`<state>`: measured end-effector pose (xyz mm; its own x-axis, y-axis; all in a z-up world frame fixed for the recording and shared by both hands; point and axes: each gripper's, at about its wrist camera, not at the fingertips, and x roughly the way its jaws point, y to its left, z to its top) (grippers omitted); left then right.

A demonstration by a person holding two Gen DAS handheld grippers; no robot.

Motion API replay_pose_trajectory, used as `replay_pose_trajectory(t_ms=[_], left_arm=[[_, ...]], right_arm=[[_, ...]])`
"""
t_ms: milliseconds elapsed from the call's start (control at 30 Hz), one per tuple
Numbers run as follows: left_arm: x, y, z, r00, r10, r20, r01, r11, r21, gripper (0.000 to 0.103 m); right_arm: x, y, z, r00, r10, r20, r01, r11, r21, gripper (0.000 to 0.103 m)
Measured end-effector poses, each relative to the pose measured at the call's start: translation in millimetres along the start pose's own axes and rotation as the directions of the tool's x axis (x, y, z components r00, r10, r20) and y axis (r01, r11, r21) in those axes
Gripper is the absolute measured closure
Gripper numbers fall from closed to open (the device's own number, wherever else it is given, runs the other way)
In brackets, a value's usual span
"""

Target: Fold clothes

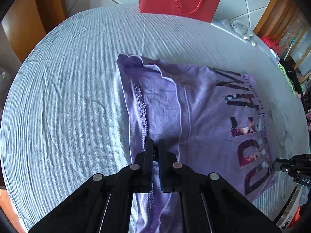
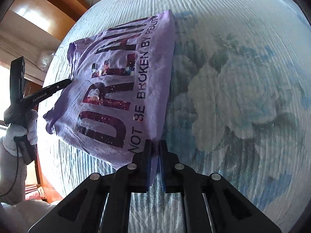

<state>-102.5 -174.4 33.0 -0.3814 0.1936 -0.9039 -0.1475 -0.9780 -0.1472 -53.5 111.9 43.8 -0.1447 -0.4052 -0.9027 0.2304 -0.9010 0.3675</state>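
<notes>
A lilac T-shirt (image 1: 204, 114) with dark "DREAM" lettering lies partly folded on a pale blue striped bedspread (image 1: 68, 97). My left gripper (image 1: 155, 145) is shut on the shirt's folded side near an inside seam and hem. My right gripper (image 2: 155, 145) is shut on the shirt's (image 2: 120, 73) near corner by the small print. The left gripper also shows in the right wrist view (image 2: 66, 82), at the shirt's far edge, held by a white-gloved hand (image 2: 21, 134). The right gripper shows at the right edge of the left wrist view (image 1: 278, 165).
A red paper bag (image 1: 178, 0) stands at the bed's far edge. Small shiny objects (image 1: 246, 35) lie at the far right corner. The bedspread has a large floral print (image 2: 233, 97) to the right of the shirt. Wooden furniture (image 1: 25, 25) borders the bed.
</notes>
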Motion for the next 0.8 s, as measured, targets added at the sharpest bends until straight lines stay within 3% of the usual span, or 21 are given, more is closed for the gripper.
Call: replay_pose_trajectory(t_ms=[67, 133, 167, 200, 233, 333, 400, 433, 467, 500, 600, 700, 767, 800], left_arm=[[-13.5, -4.0, -5.2, 1.000, -0.022, 0.017, 0.021, 1.000, 0.011, 0.086], [-23.0, -6.7, -13.5, 0.999, -0.036, 0.026, 0.036, 0.999, 0.021, 0.050], [-27.0, -7.8, -17.9, 0.999, -0.045, 0.028, 0.045, 0.999, 0.025, 0.048], [-29.6, -9.1, -22.4, 0.998, -0.052, 0.027, 0.051, 0.998, 0.029, 0.048], [-29.3, -10.7, -26.8, 0.999, -0.051, 0.019, 0.050, 0.998, 0.034, 0.048], [-21.1, -16.1, -40.9, 0.999, -0.036, -0.020, 0.037, 0.998, 0.057, 0.048], [-12.9, -17.2, -50.8, 0.998, -0.008, -0.057, 0.012, 0.997, 0.071, 0.054], [-10.7, -15.1, -54.8, 0.998, 0.001, -0.066, 0.004, 0.998, 0.069, 0.074], [-9.9, -11.1, -58.0, 0.998, 0.005, -0.069, -0.001, 0.998, 0.057, 0.085], [-9.1, -7.0, -61.3, 0.997, 0.010, -0.072, -0.007, 0.999, 0.045, 0.087], [-11.1, -1.8, -63.8, 0.997, 0.012, -0.074, -0.010, 1.000, 0.026, 0.088], [-19.3, -1.5, -64.6, 0.999, 0.000, -0.054, 0.000, 1.000, -0.002, 0.085], [-31.3, -2.3, -65.7, 1.000, 0.001, -0.028, -0.001, 1.000, -0.019, 0.078], [-38.4, -3.0, -66.4, 1.000, 0.004, -0.012, -0.004, 1.000, -0.027, 0.063]], right_arm=[[-7.3, -0.5, -3.8, 1.000, 0.011, 0.017, -0.011, 1.000, 0.011, 0.092], [-12.7, 1.5, -9.1, 1.000, 0.010, 0.023, -0.010, 1.000, 0.008, 0.081], [-14.7, 2.2, -11.6, 1.000, 0.009, 0.024, -0.009, 1.000, 0.005, 0.072], [-14.5, 2.6, -13.5, 1.000, 0.006, 0.020, -0.006, 1.000, 0.000, 0.061], [-13.5, 3.0, -15.0, 1.000, 0.005, 0.017, -0.005, 1.000, -0.003, 0.057], [-4.8, 5.2, -17.0, 1.000, 0.019, -0.006, -0.019, 1.000, -0.017, 0.056], [1.3, 6.6, -18.2, 1.000, 0.015, -0.022, -0.016, 0.999, -0.035, 0.075], [3.7, 7.7, -18.7, 1.000, 0.006, -0.025, -0.007, 0.999, -0.046, 0.079], [4.9, 8.3, -18.4, 1.000, -0.011, -0.021, 0.010, 0.999, -0.049, 0.087], [4.6, 4.7, -18.0, 0.999, -0.023, -0.024, 0.022, 0.999, -0.041, 0.096], [4.7, -3.9, -18.8, 0.999, -0.018, -0.032, 0.017, 1.000, -0.017, 0.102], [4.0, -5.1, -19.5, 0.999, -0.017, -0.034, 0.016, 1.000, -0.022, 0.100], [-2.1, -8.5, -19.3, 1.000, -0.001, -0.015, 0.001, 1.000, -0.020, 0.097], [-6.3, -10.2, -18.6, 1.000, 0.006, -0.003, -0.006, 1.000, -0.020, 0.097]])
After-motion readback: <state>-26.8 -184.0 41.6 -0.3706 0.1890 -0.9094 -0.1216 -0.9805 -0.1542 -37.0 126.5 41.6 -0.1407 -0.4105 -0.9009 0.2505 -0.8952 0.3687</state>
